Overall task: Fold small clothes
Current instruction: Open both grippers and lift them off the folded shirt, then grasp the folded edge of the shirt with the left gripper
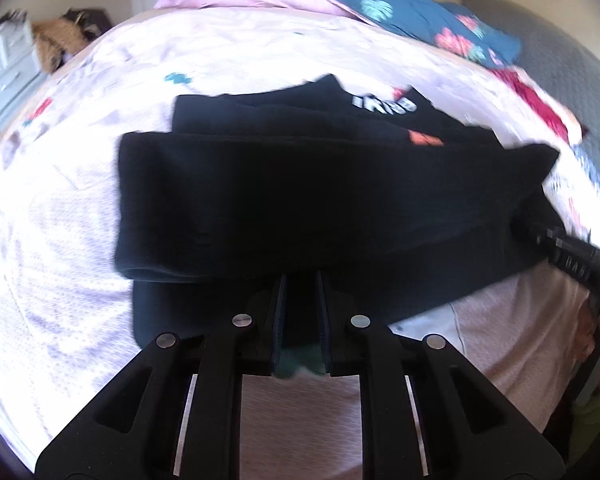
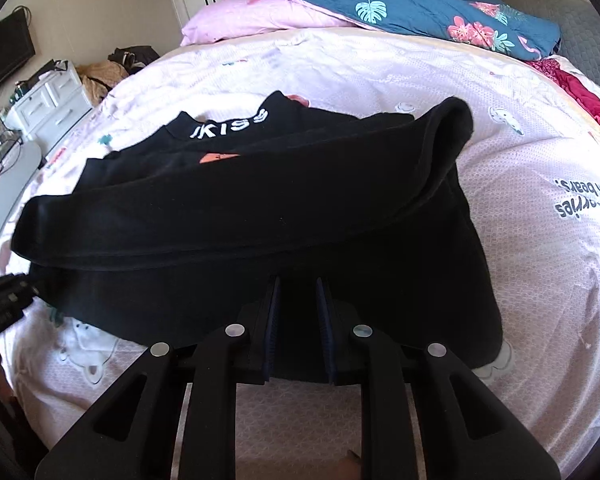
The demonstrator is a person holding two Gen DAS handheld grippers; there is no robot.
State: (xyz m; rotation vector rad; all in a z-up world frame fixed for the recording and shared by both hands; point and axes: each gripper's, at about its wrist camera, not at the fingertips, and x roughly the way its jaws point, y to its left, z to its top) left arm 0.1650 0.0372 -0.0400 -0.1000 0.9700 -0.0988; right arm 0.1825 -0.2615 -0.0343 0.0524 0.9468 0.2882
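A black garment (image 1: 320, 200) with white lettering (image 1: 384, 103) and an orange patch lies on the bed, its sleeves folded across the body. It also shows in the right wrist view (image 2: 260, 216). My left gripper (image 1: 301, 280) is over the garment's near hem with its jaws slightly apart; nothing shows between them but the dark cloth below. My right gripper (image 2: 298, 284) stands the same way at the near hem. The right gripper shows at the left wrist view's right edge (image 1: 568, 252), and the left one at the right wrist view's left edge (image 2: 4, 300).
The bed sheet (image 2: 520, 200) is pale pink with cartoon prints. A blue floral quilt (image 2: 420, 12) and pink pillow (image 2: 260, 16) lie at the far end. A red cloth (image 2: 580, 92) lies at right. A white drawer unit (image 2: 48, 104) stands left of the bed.
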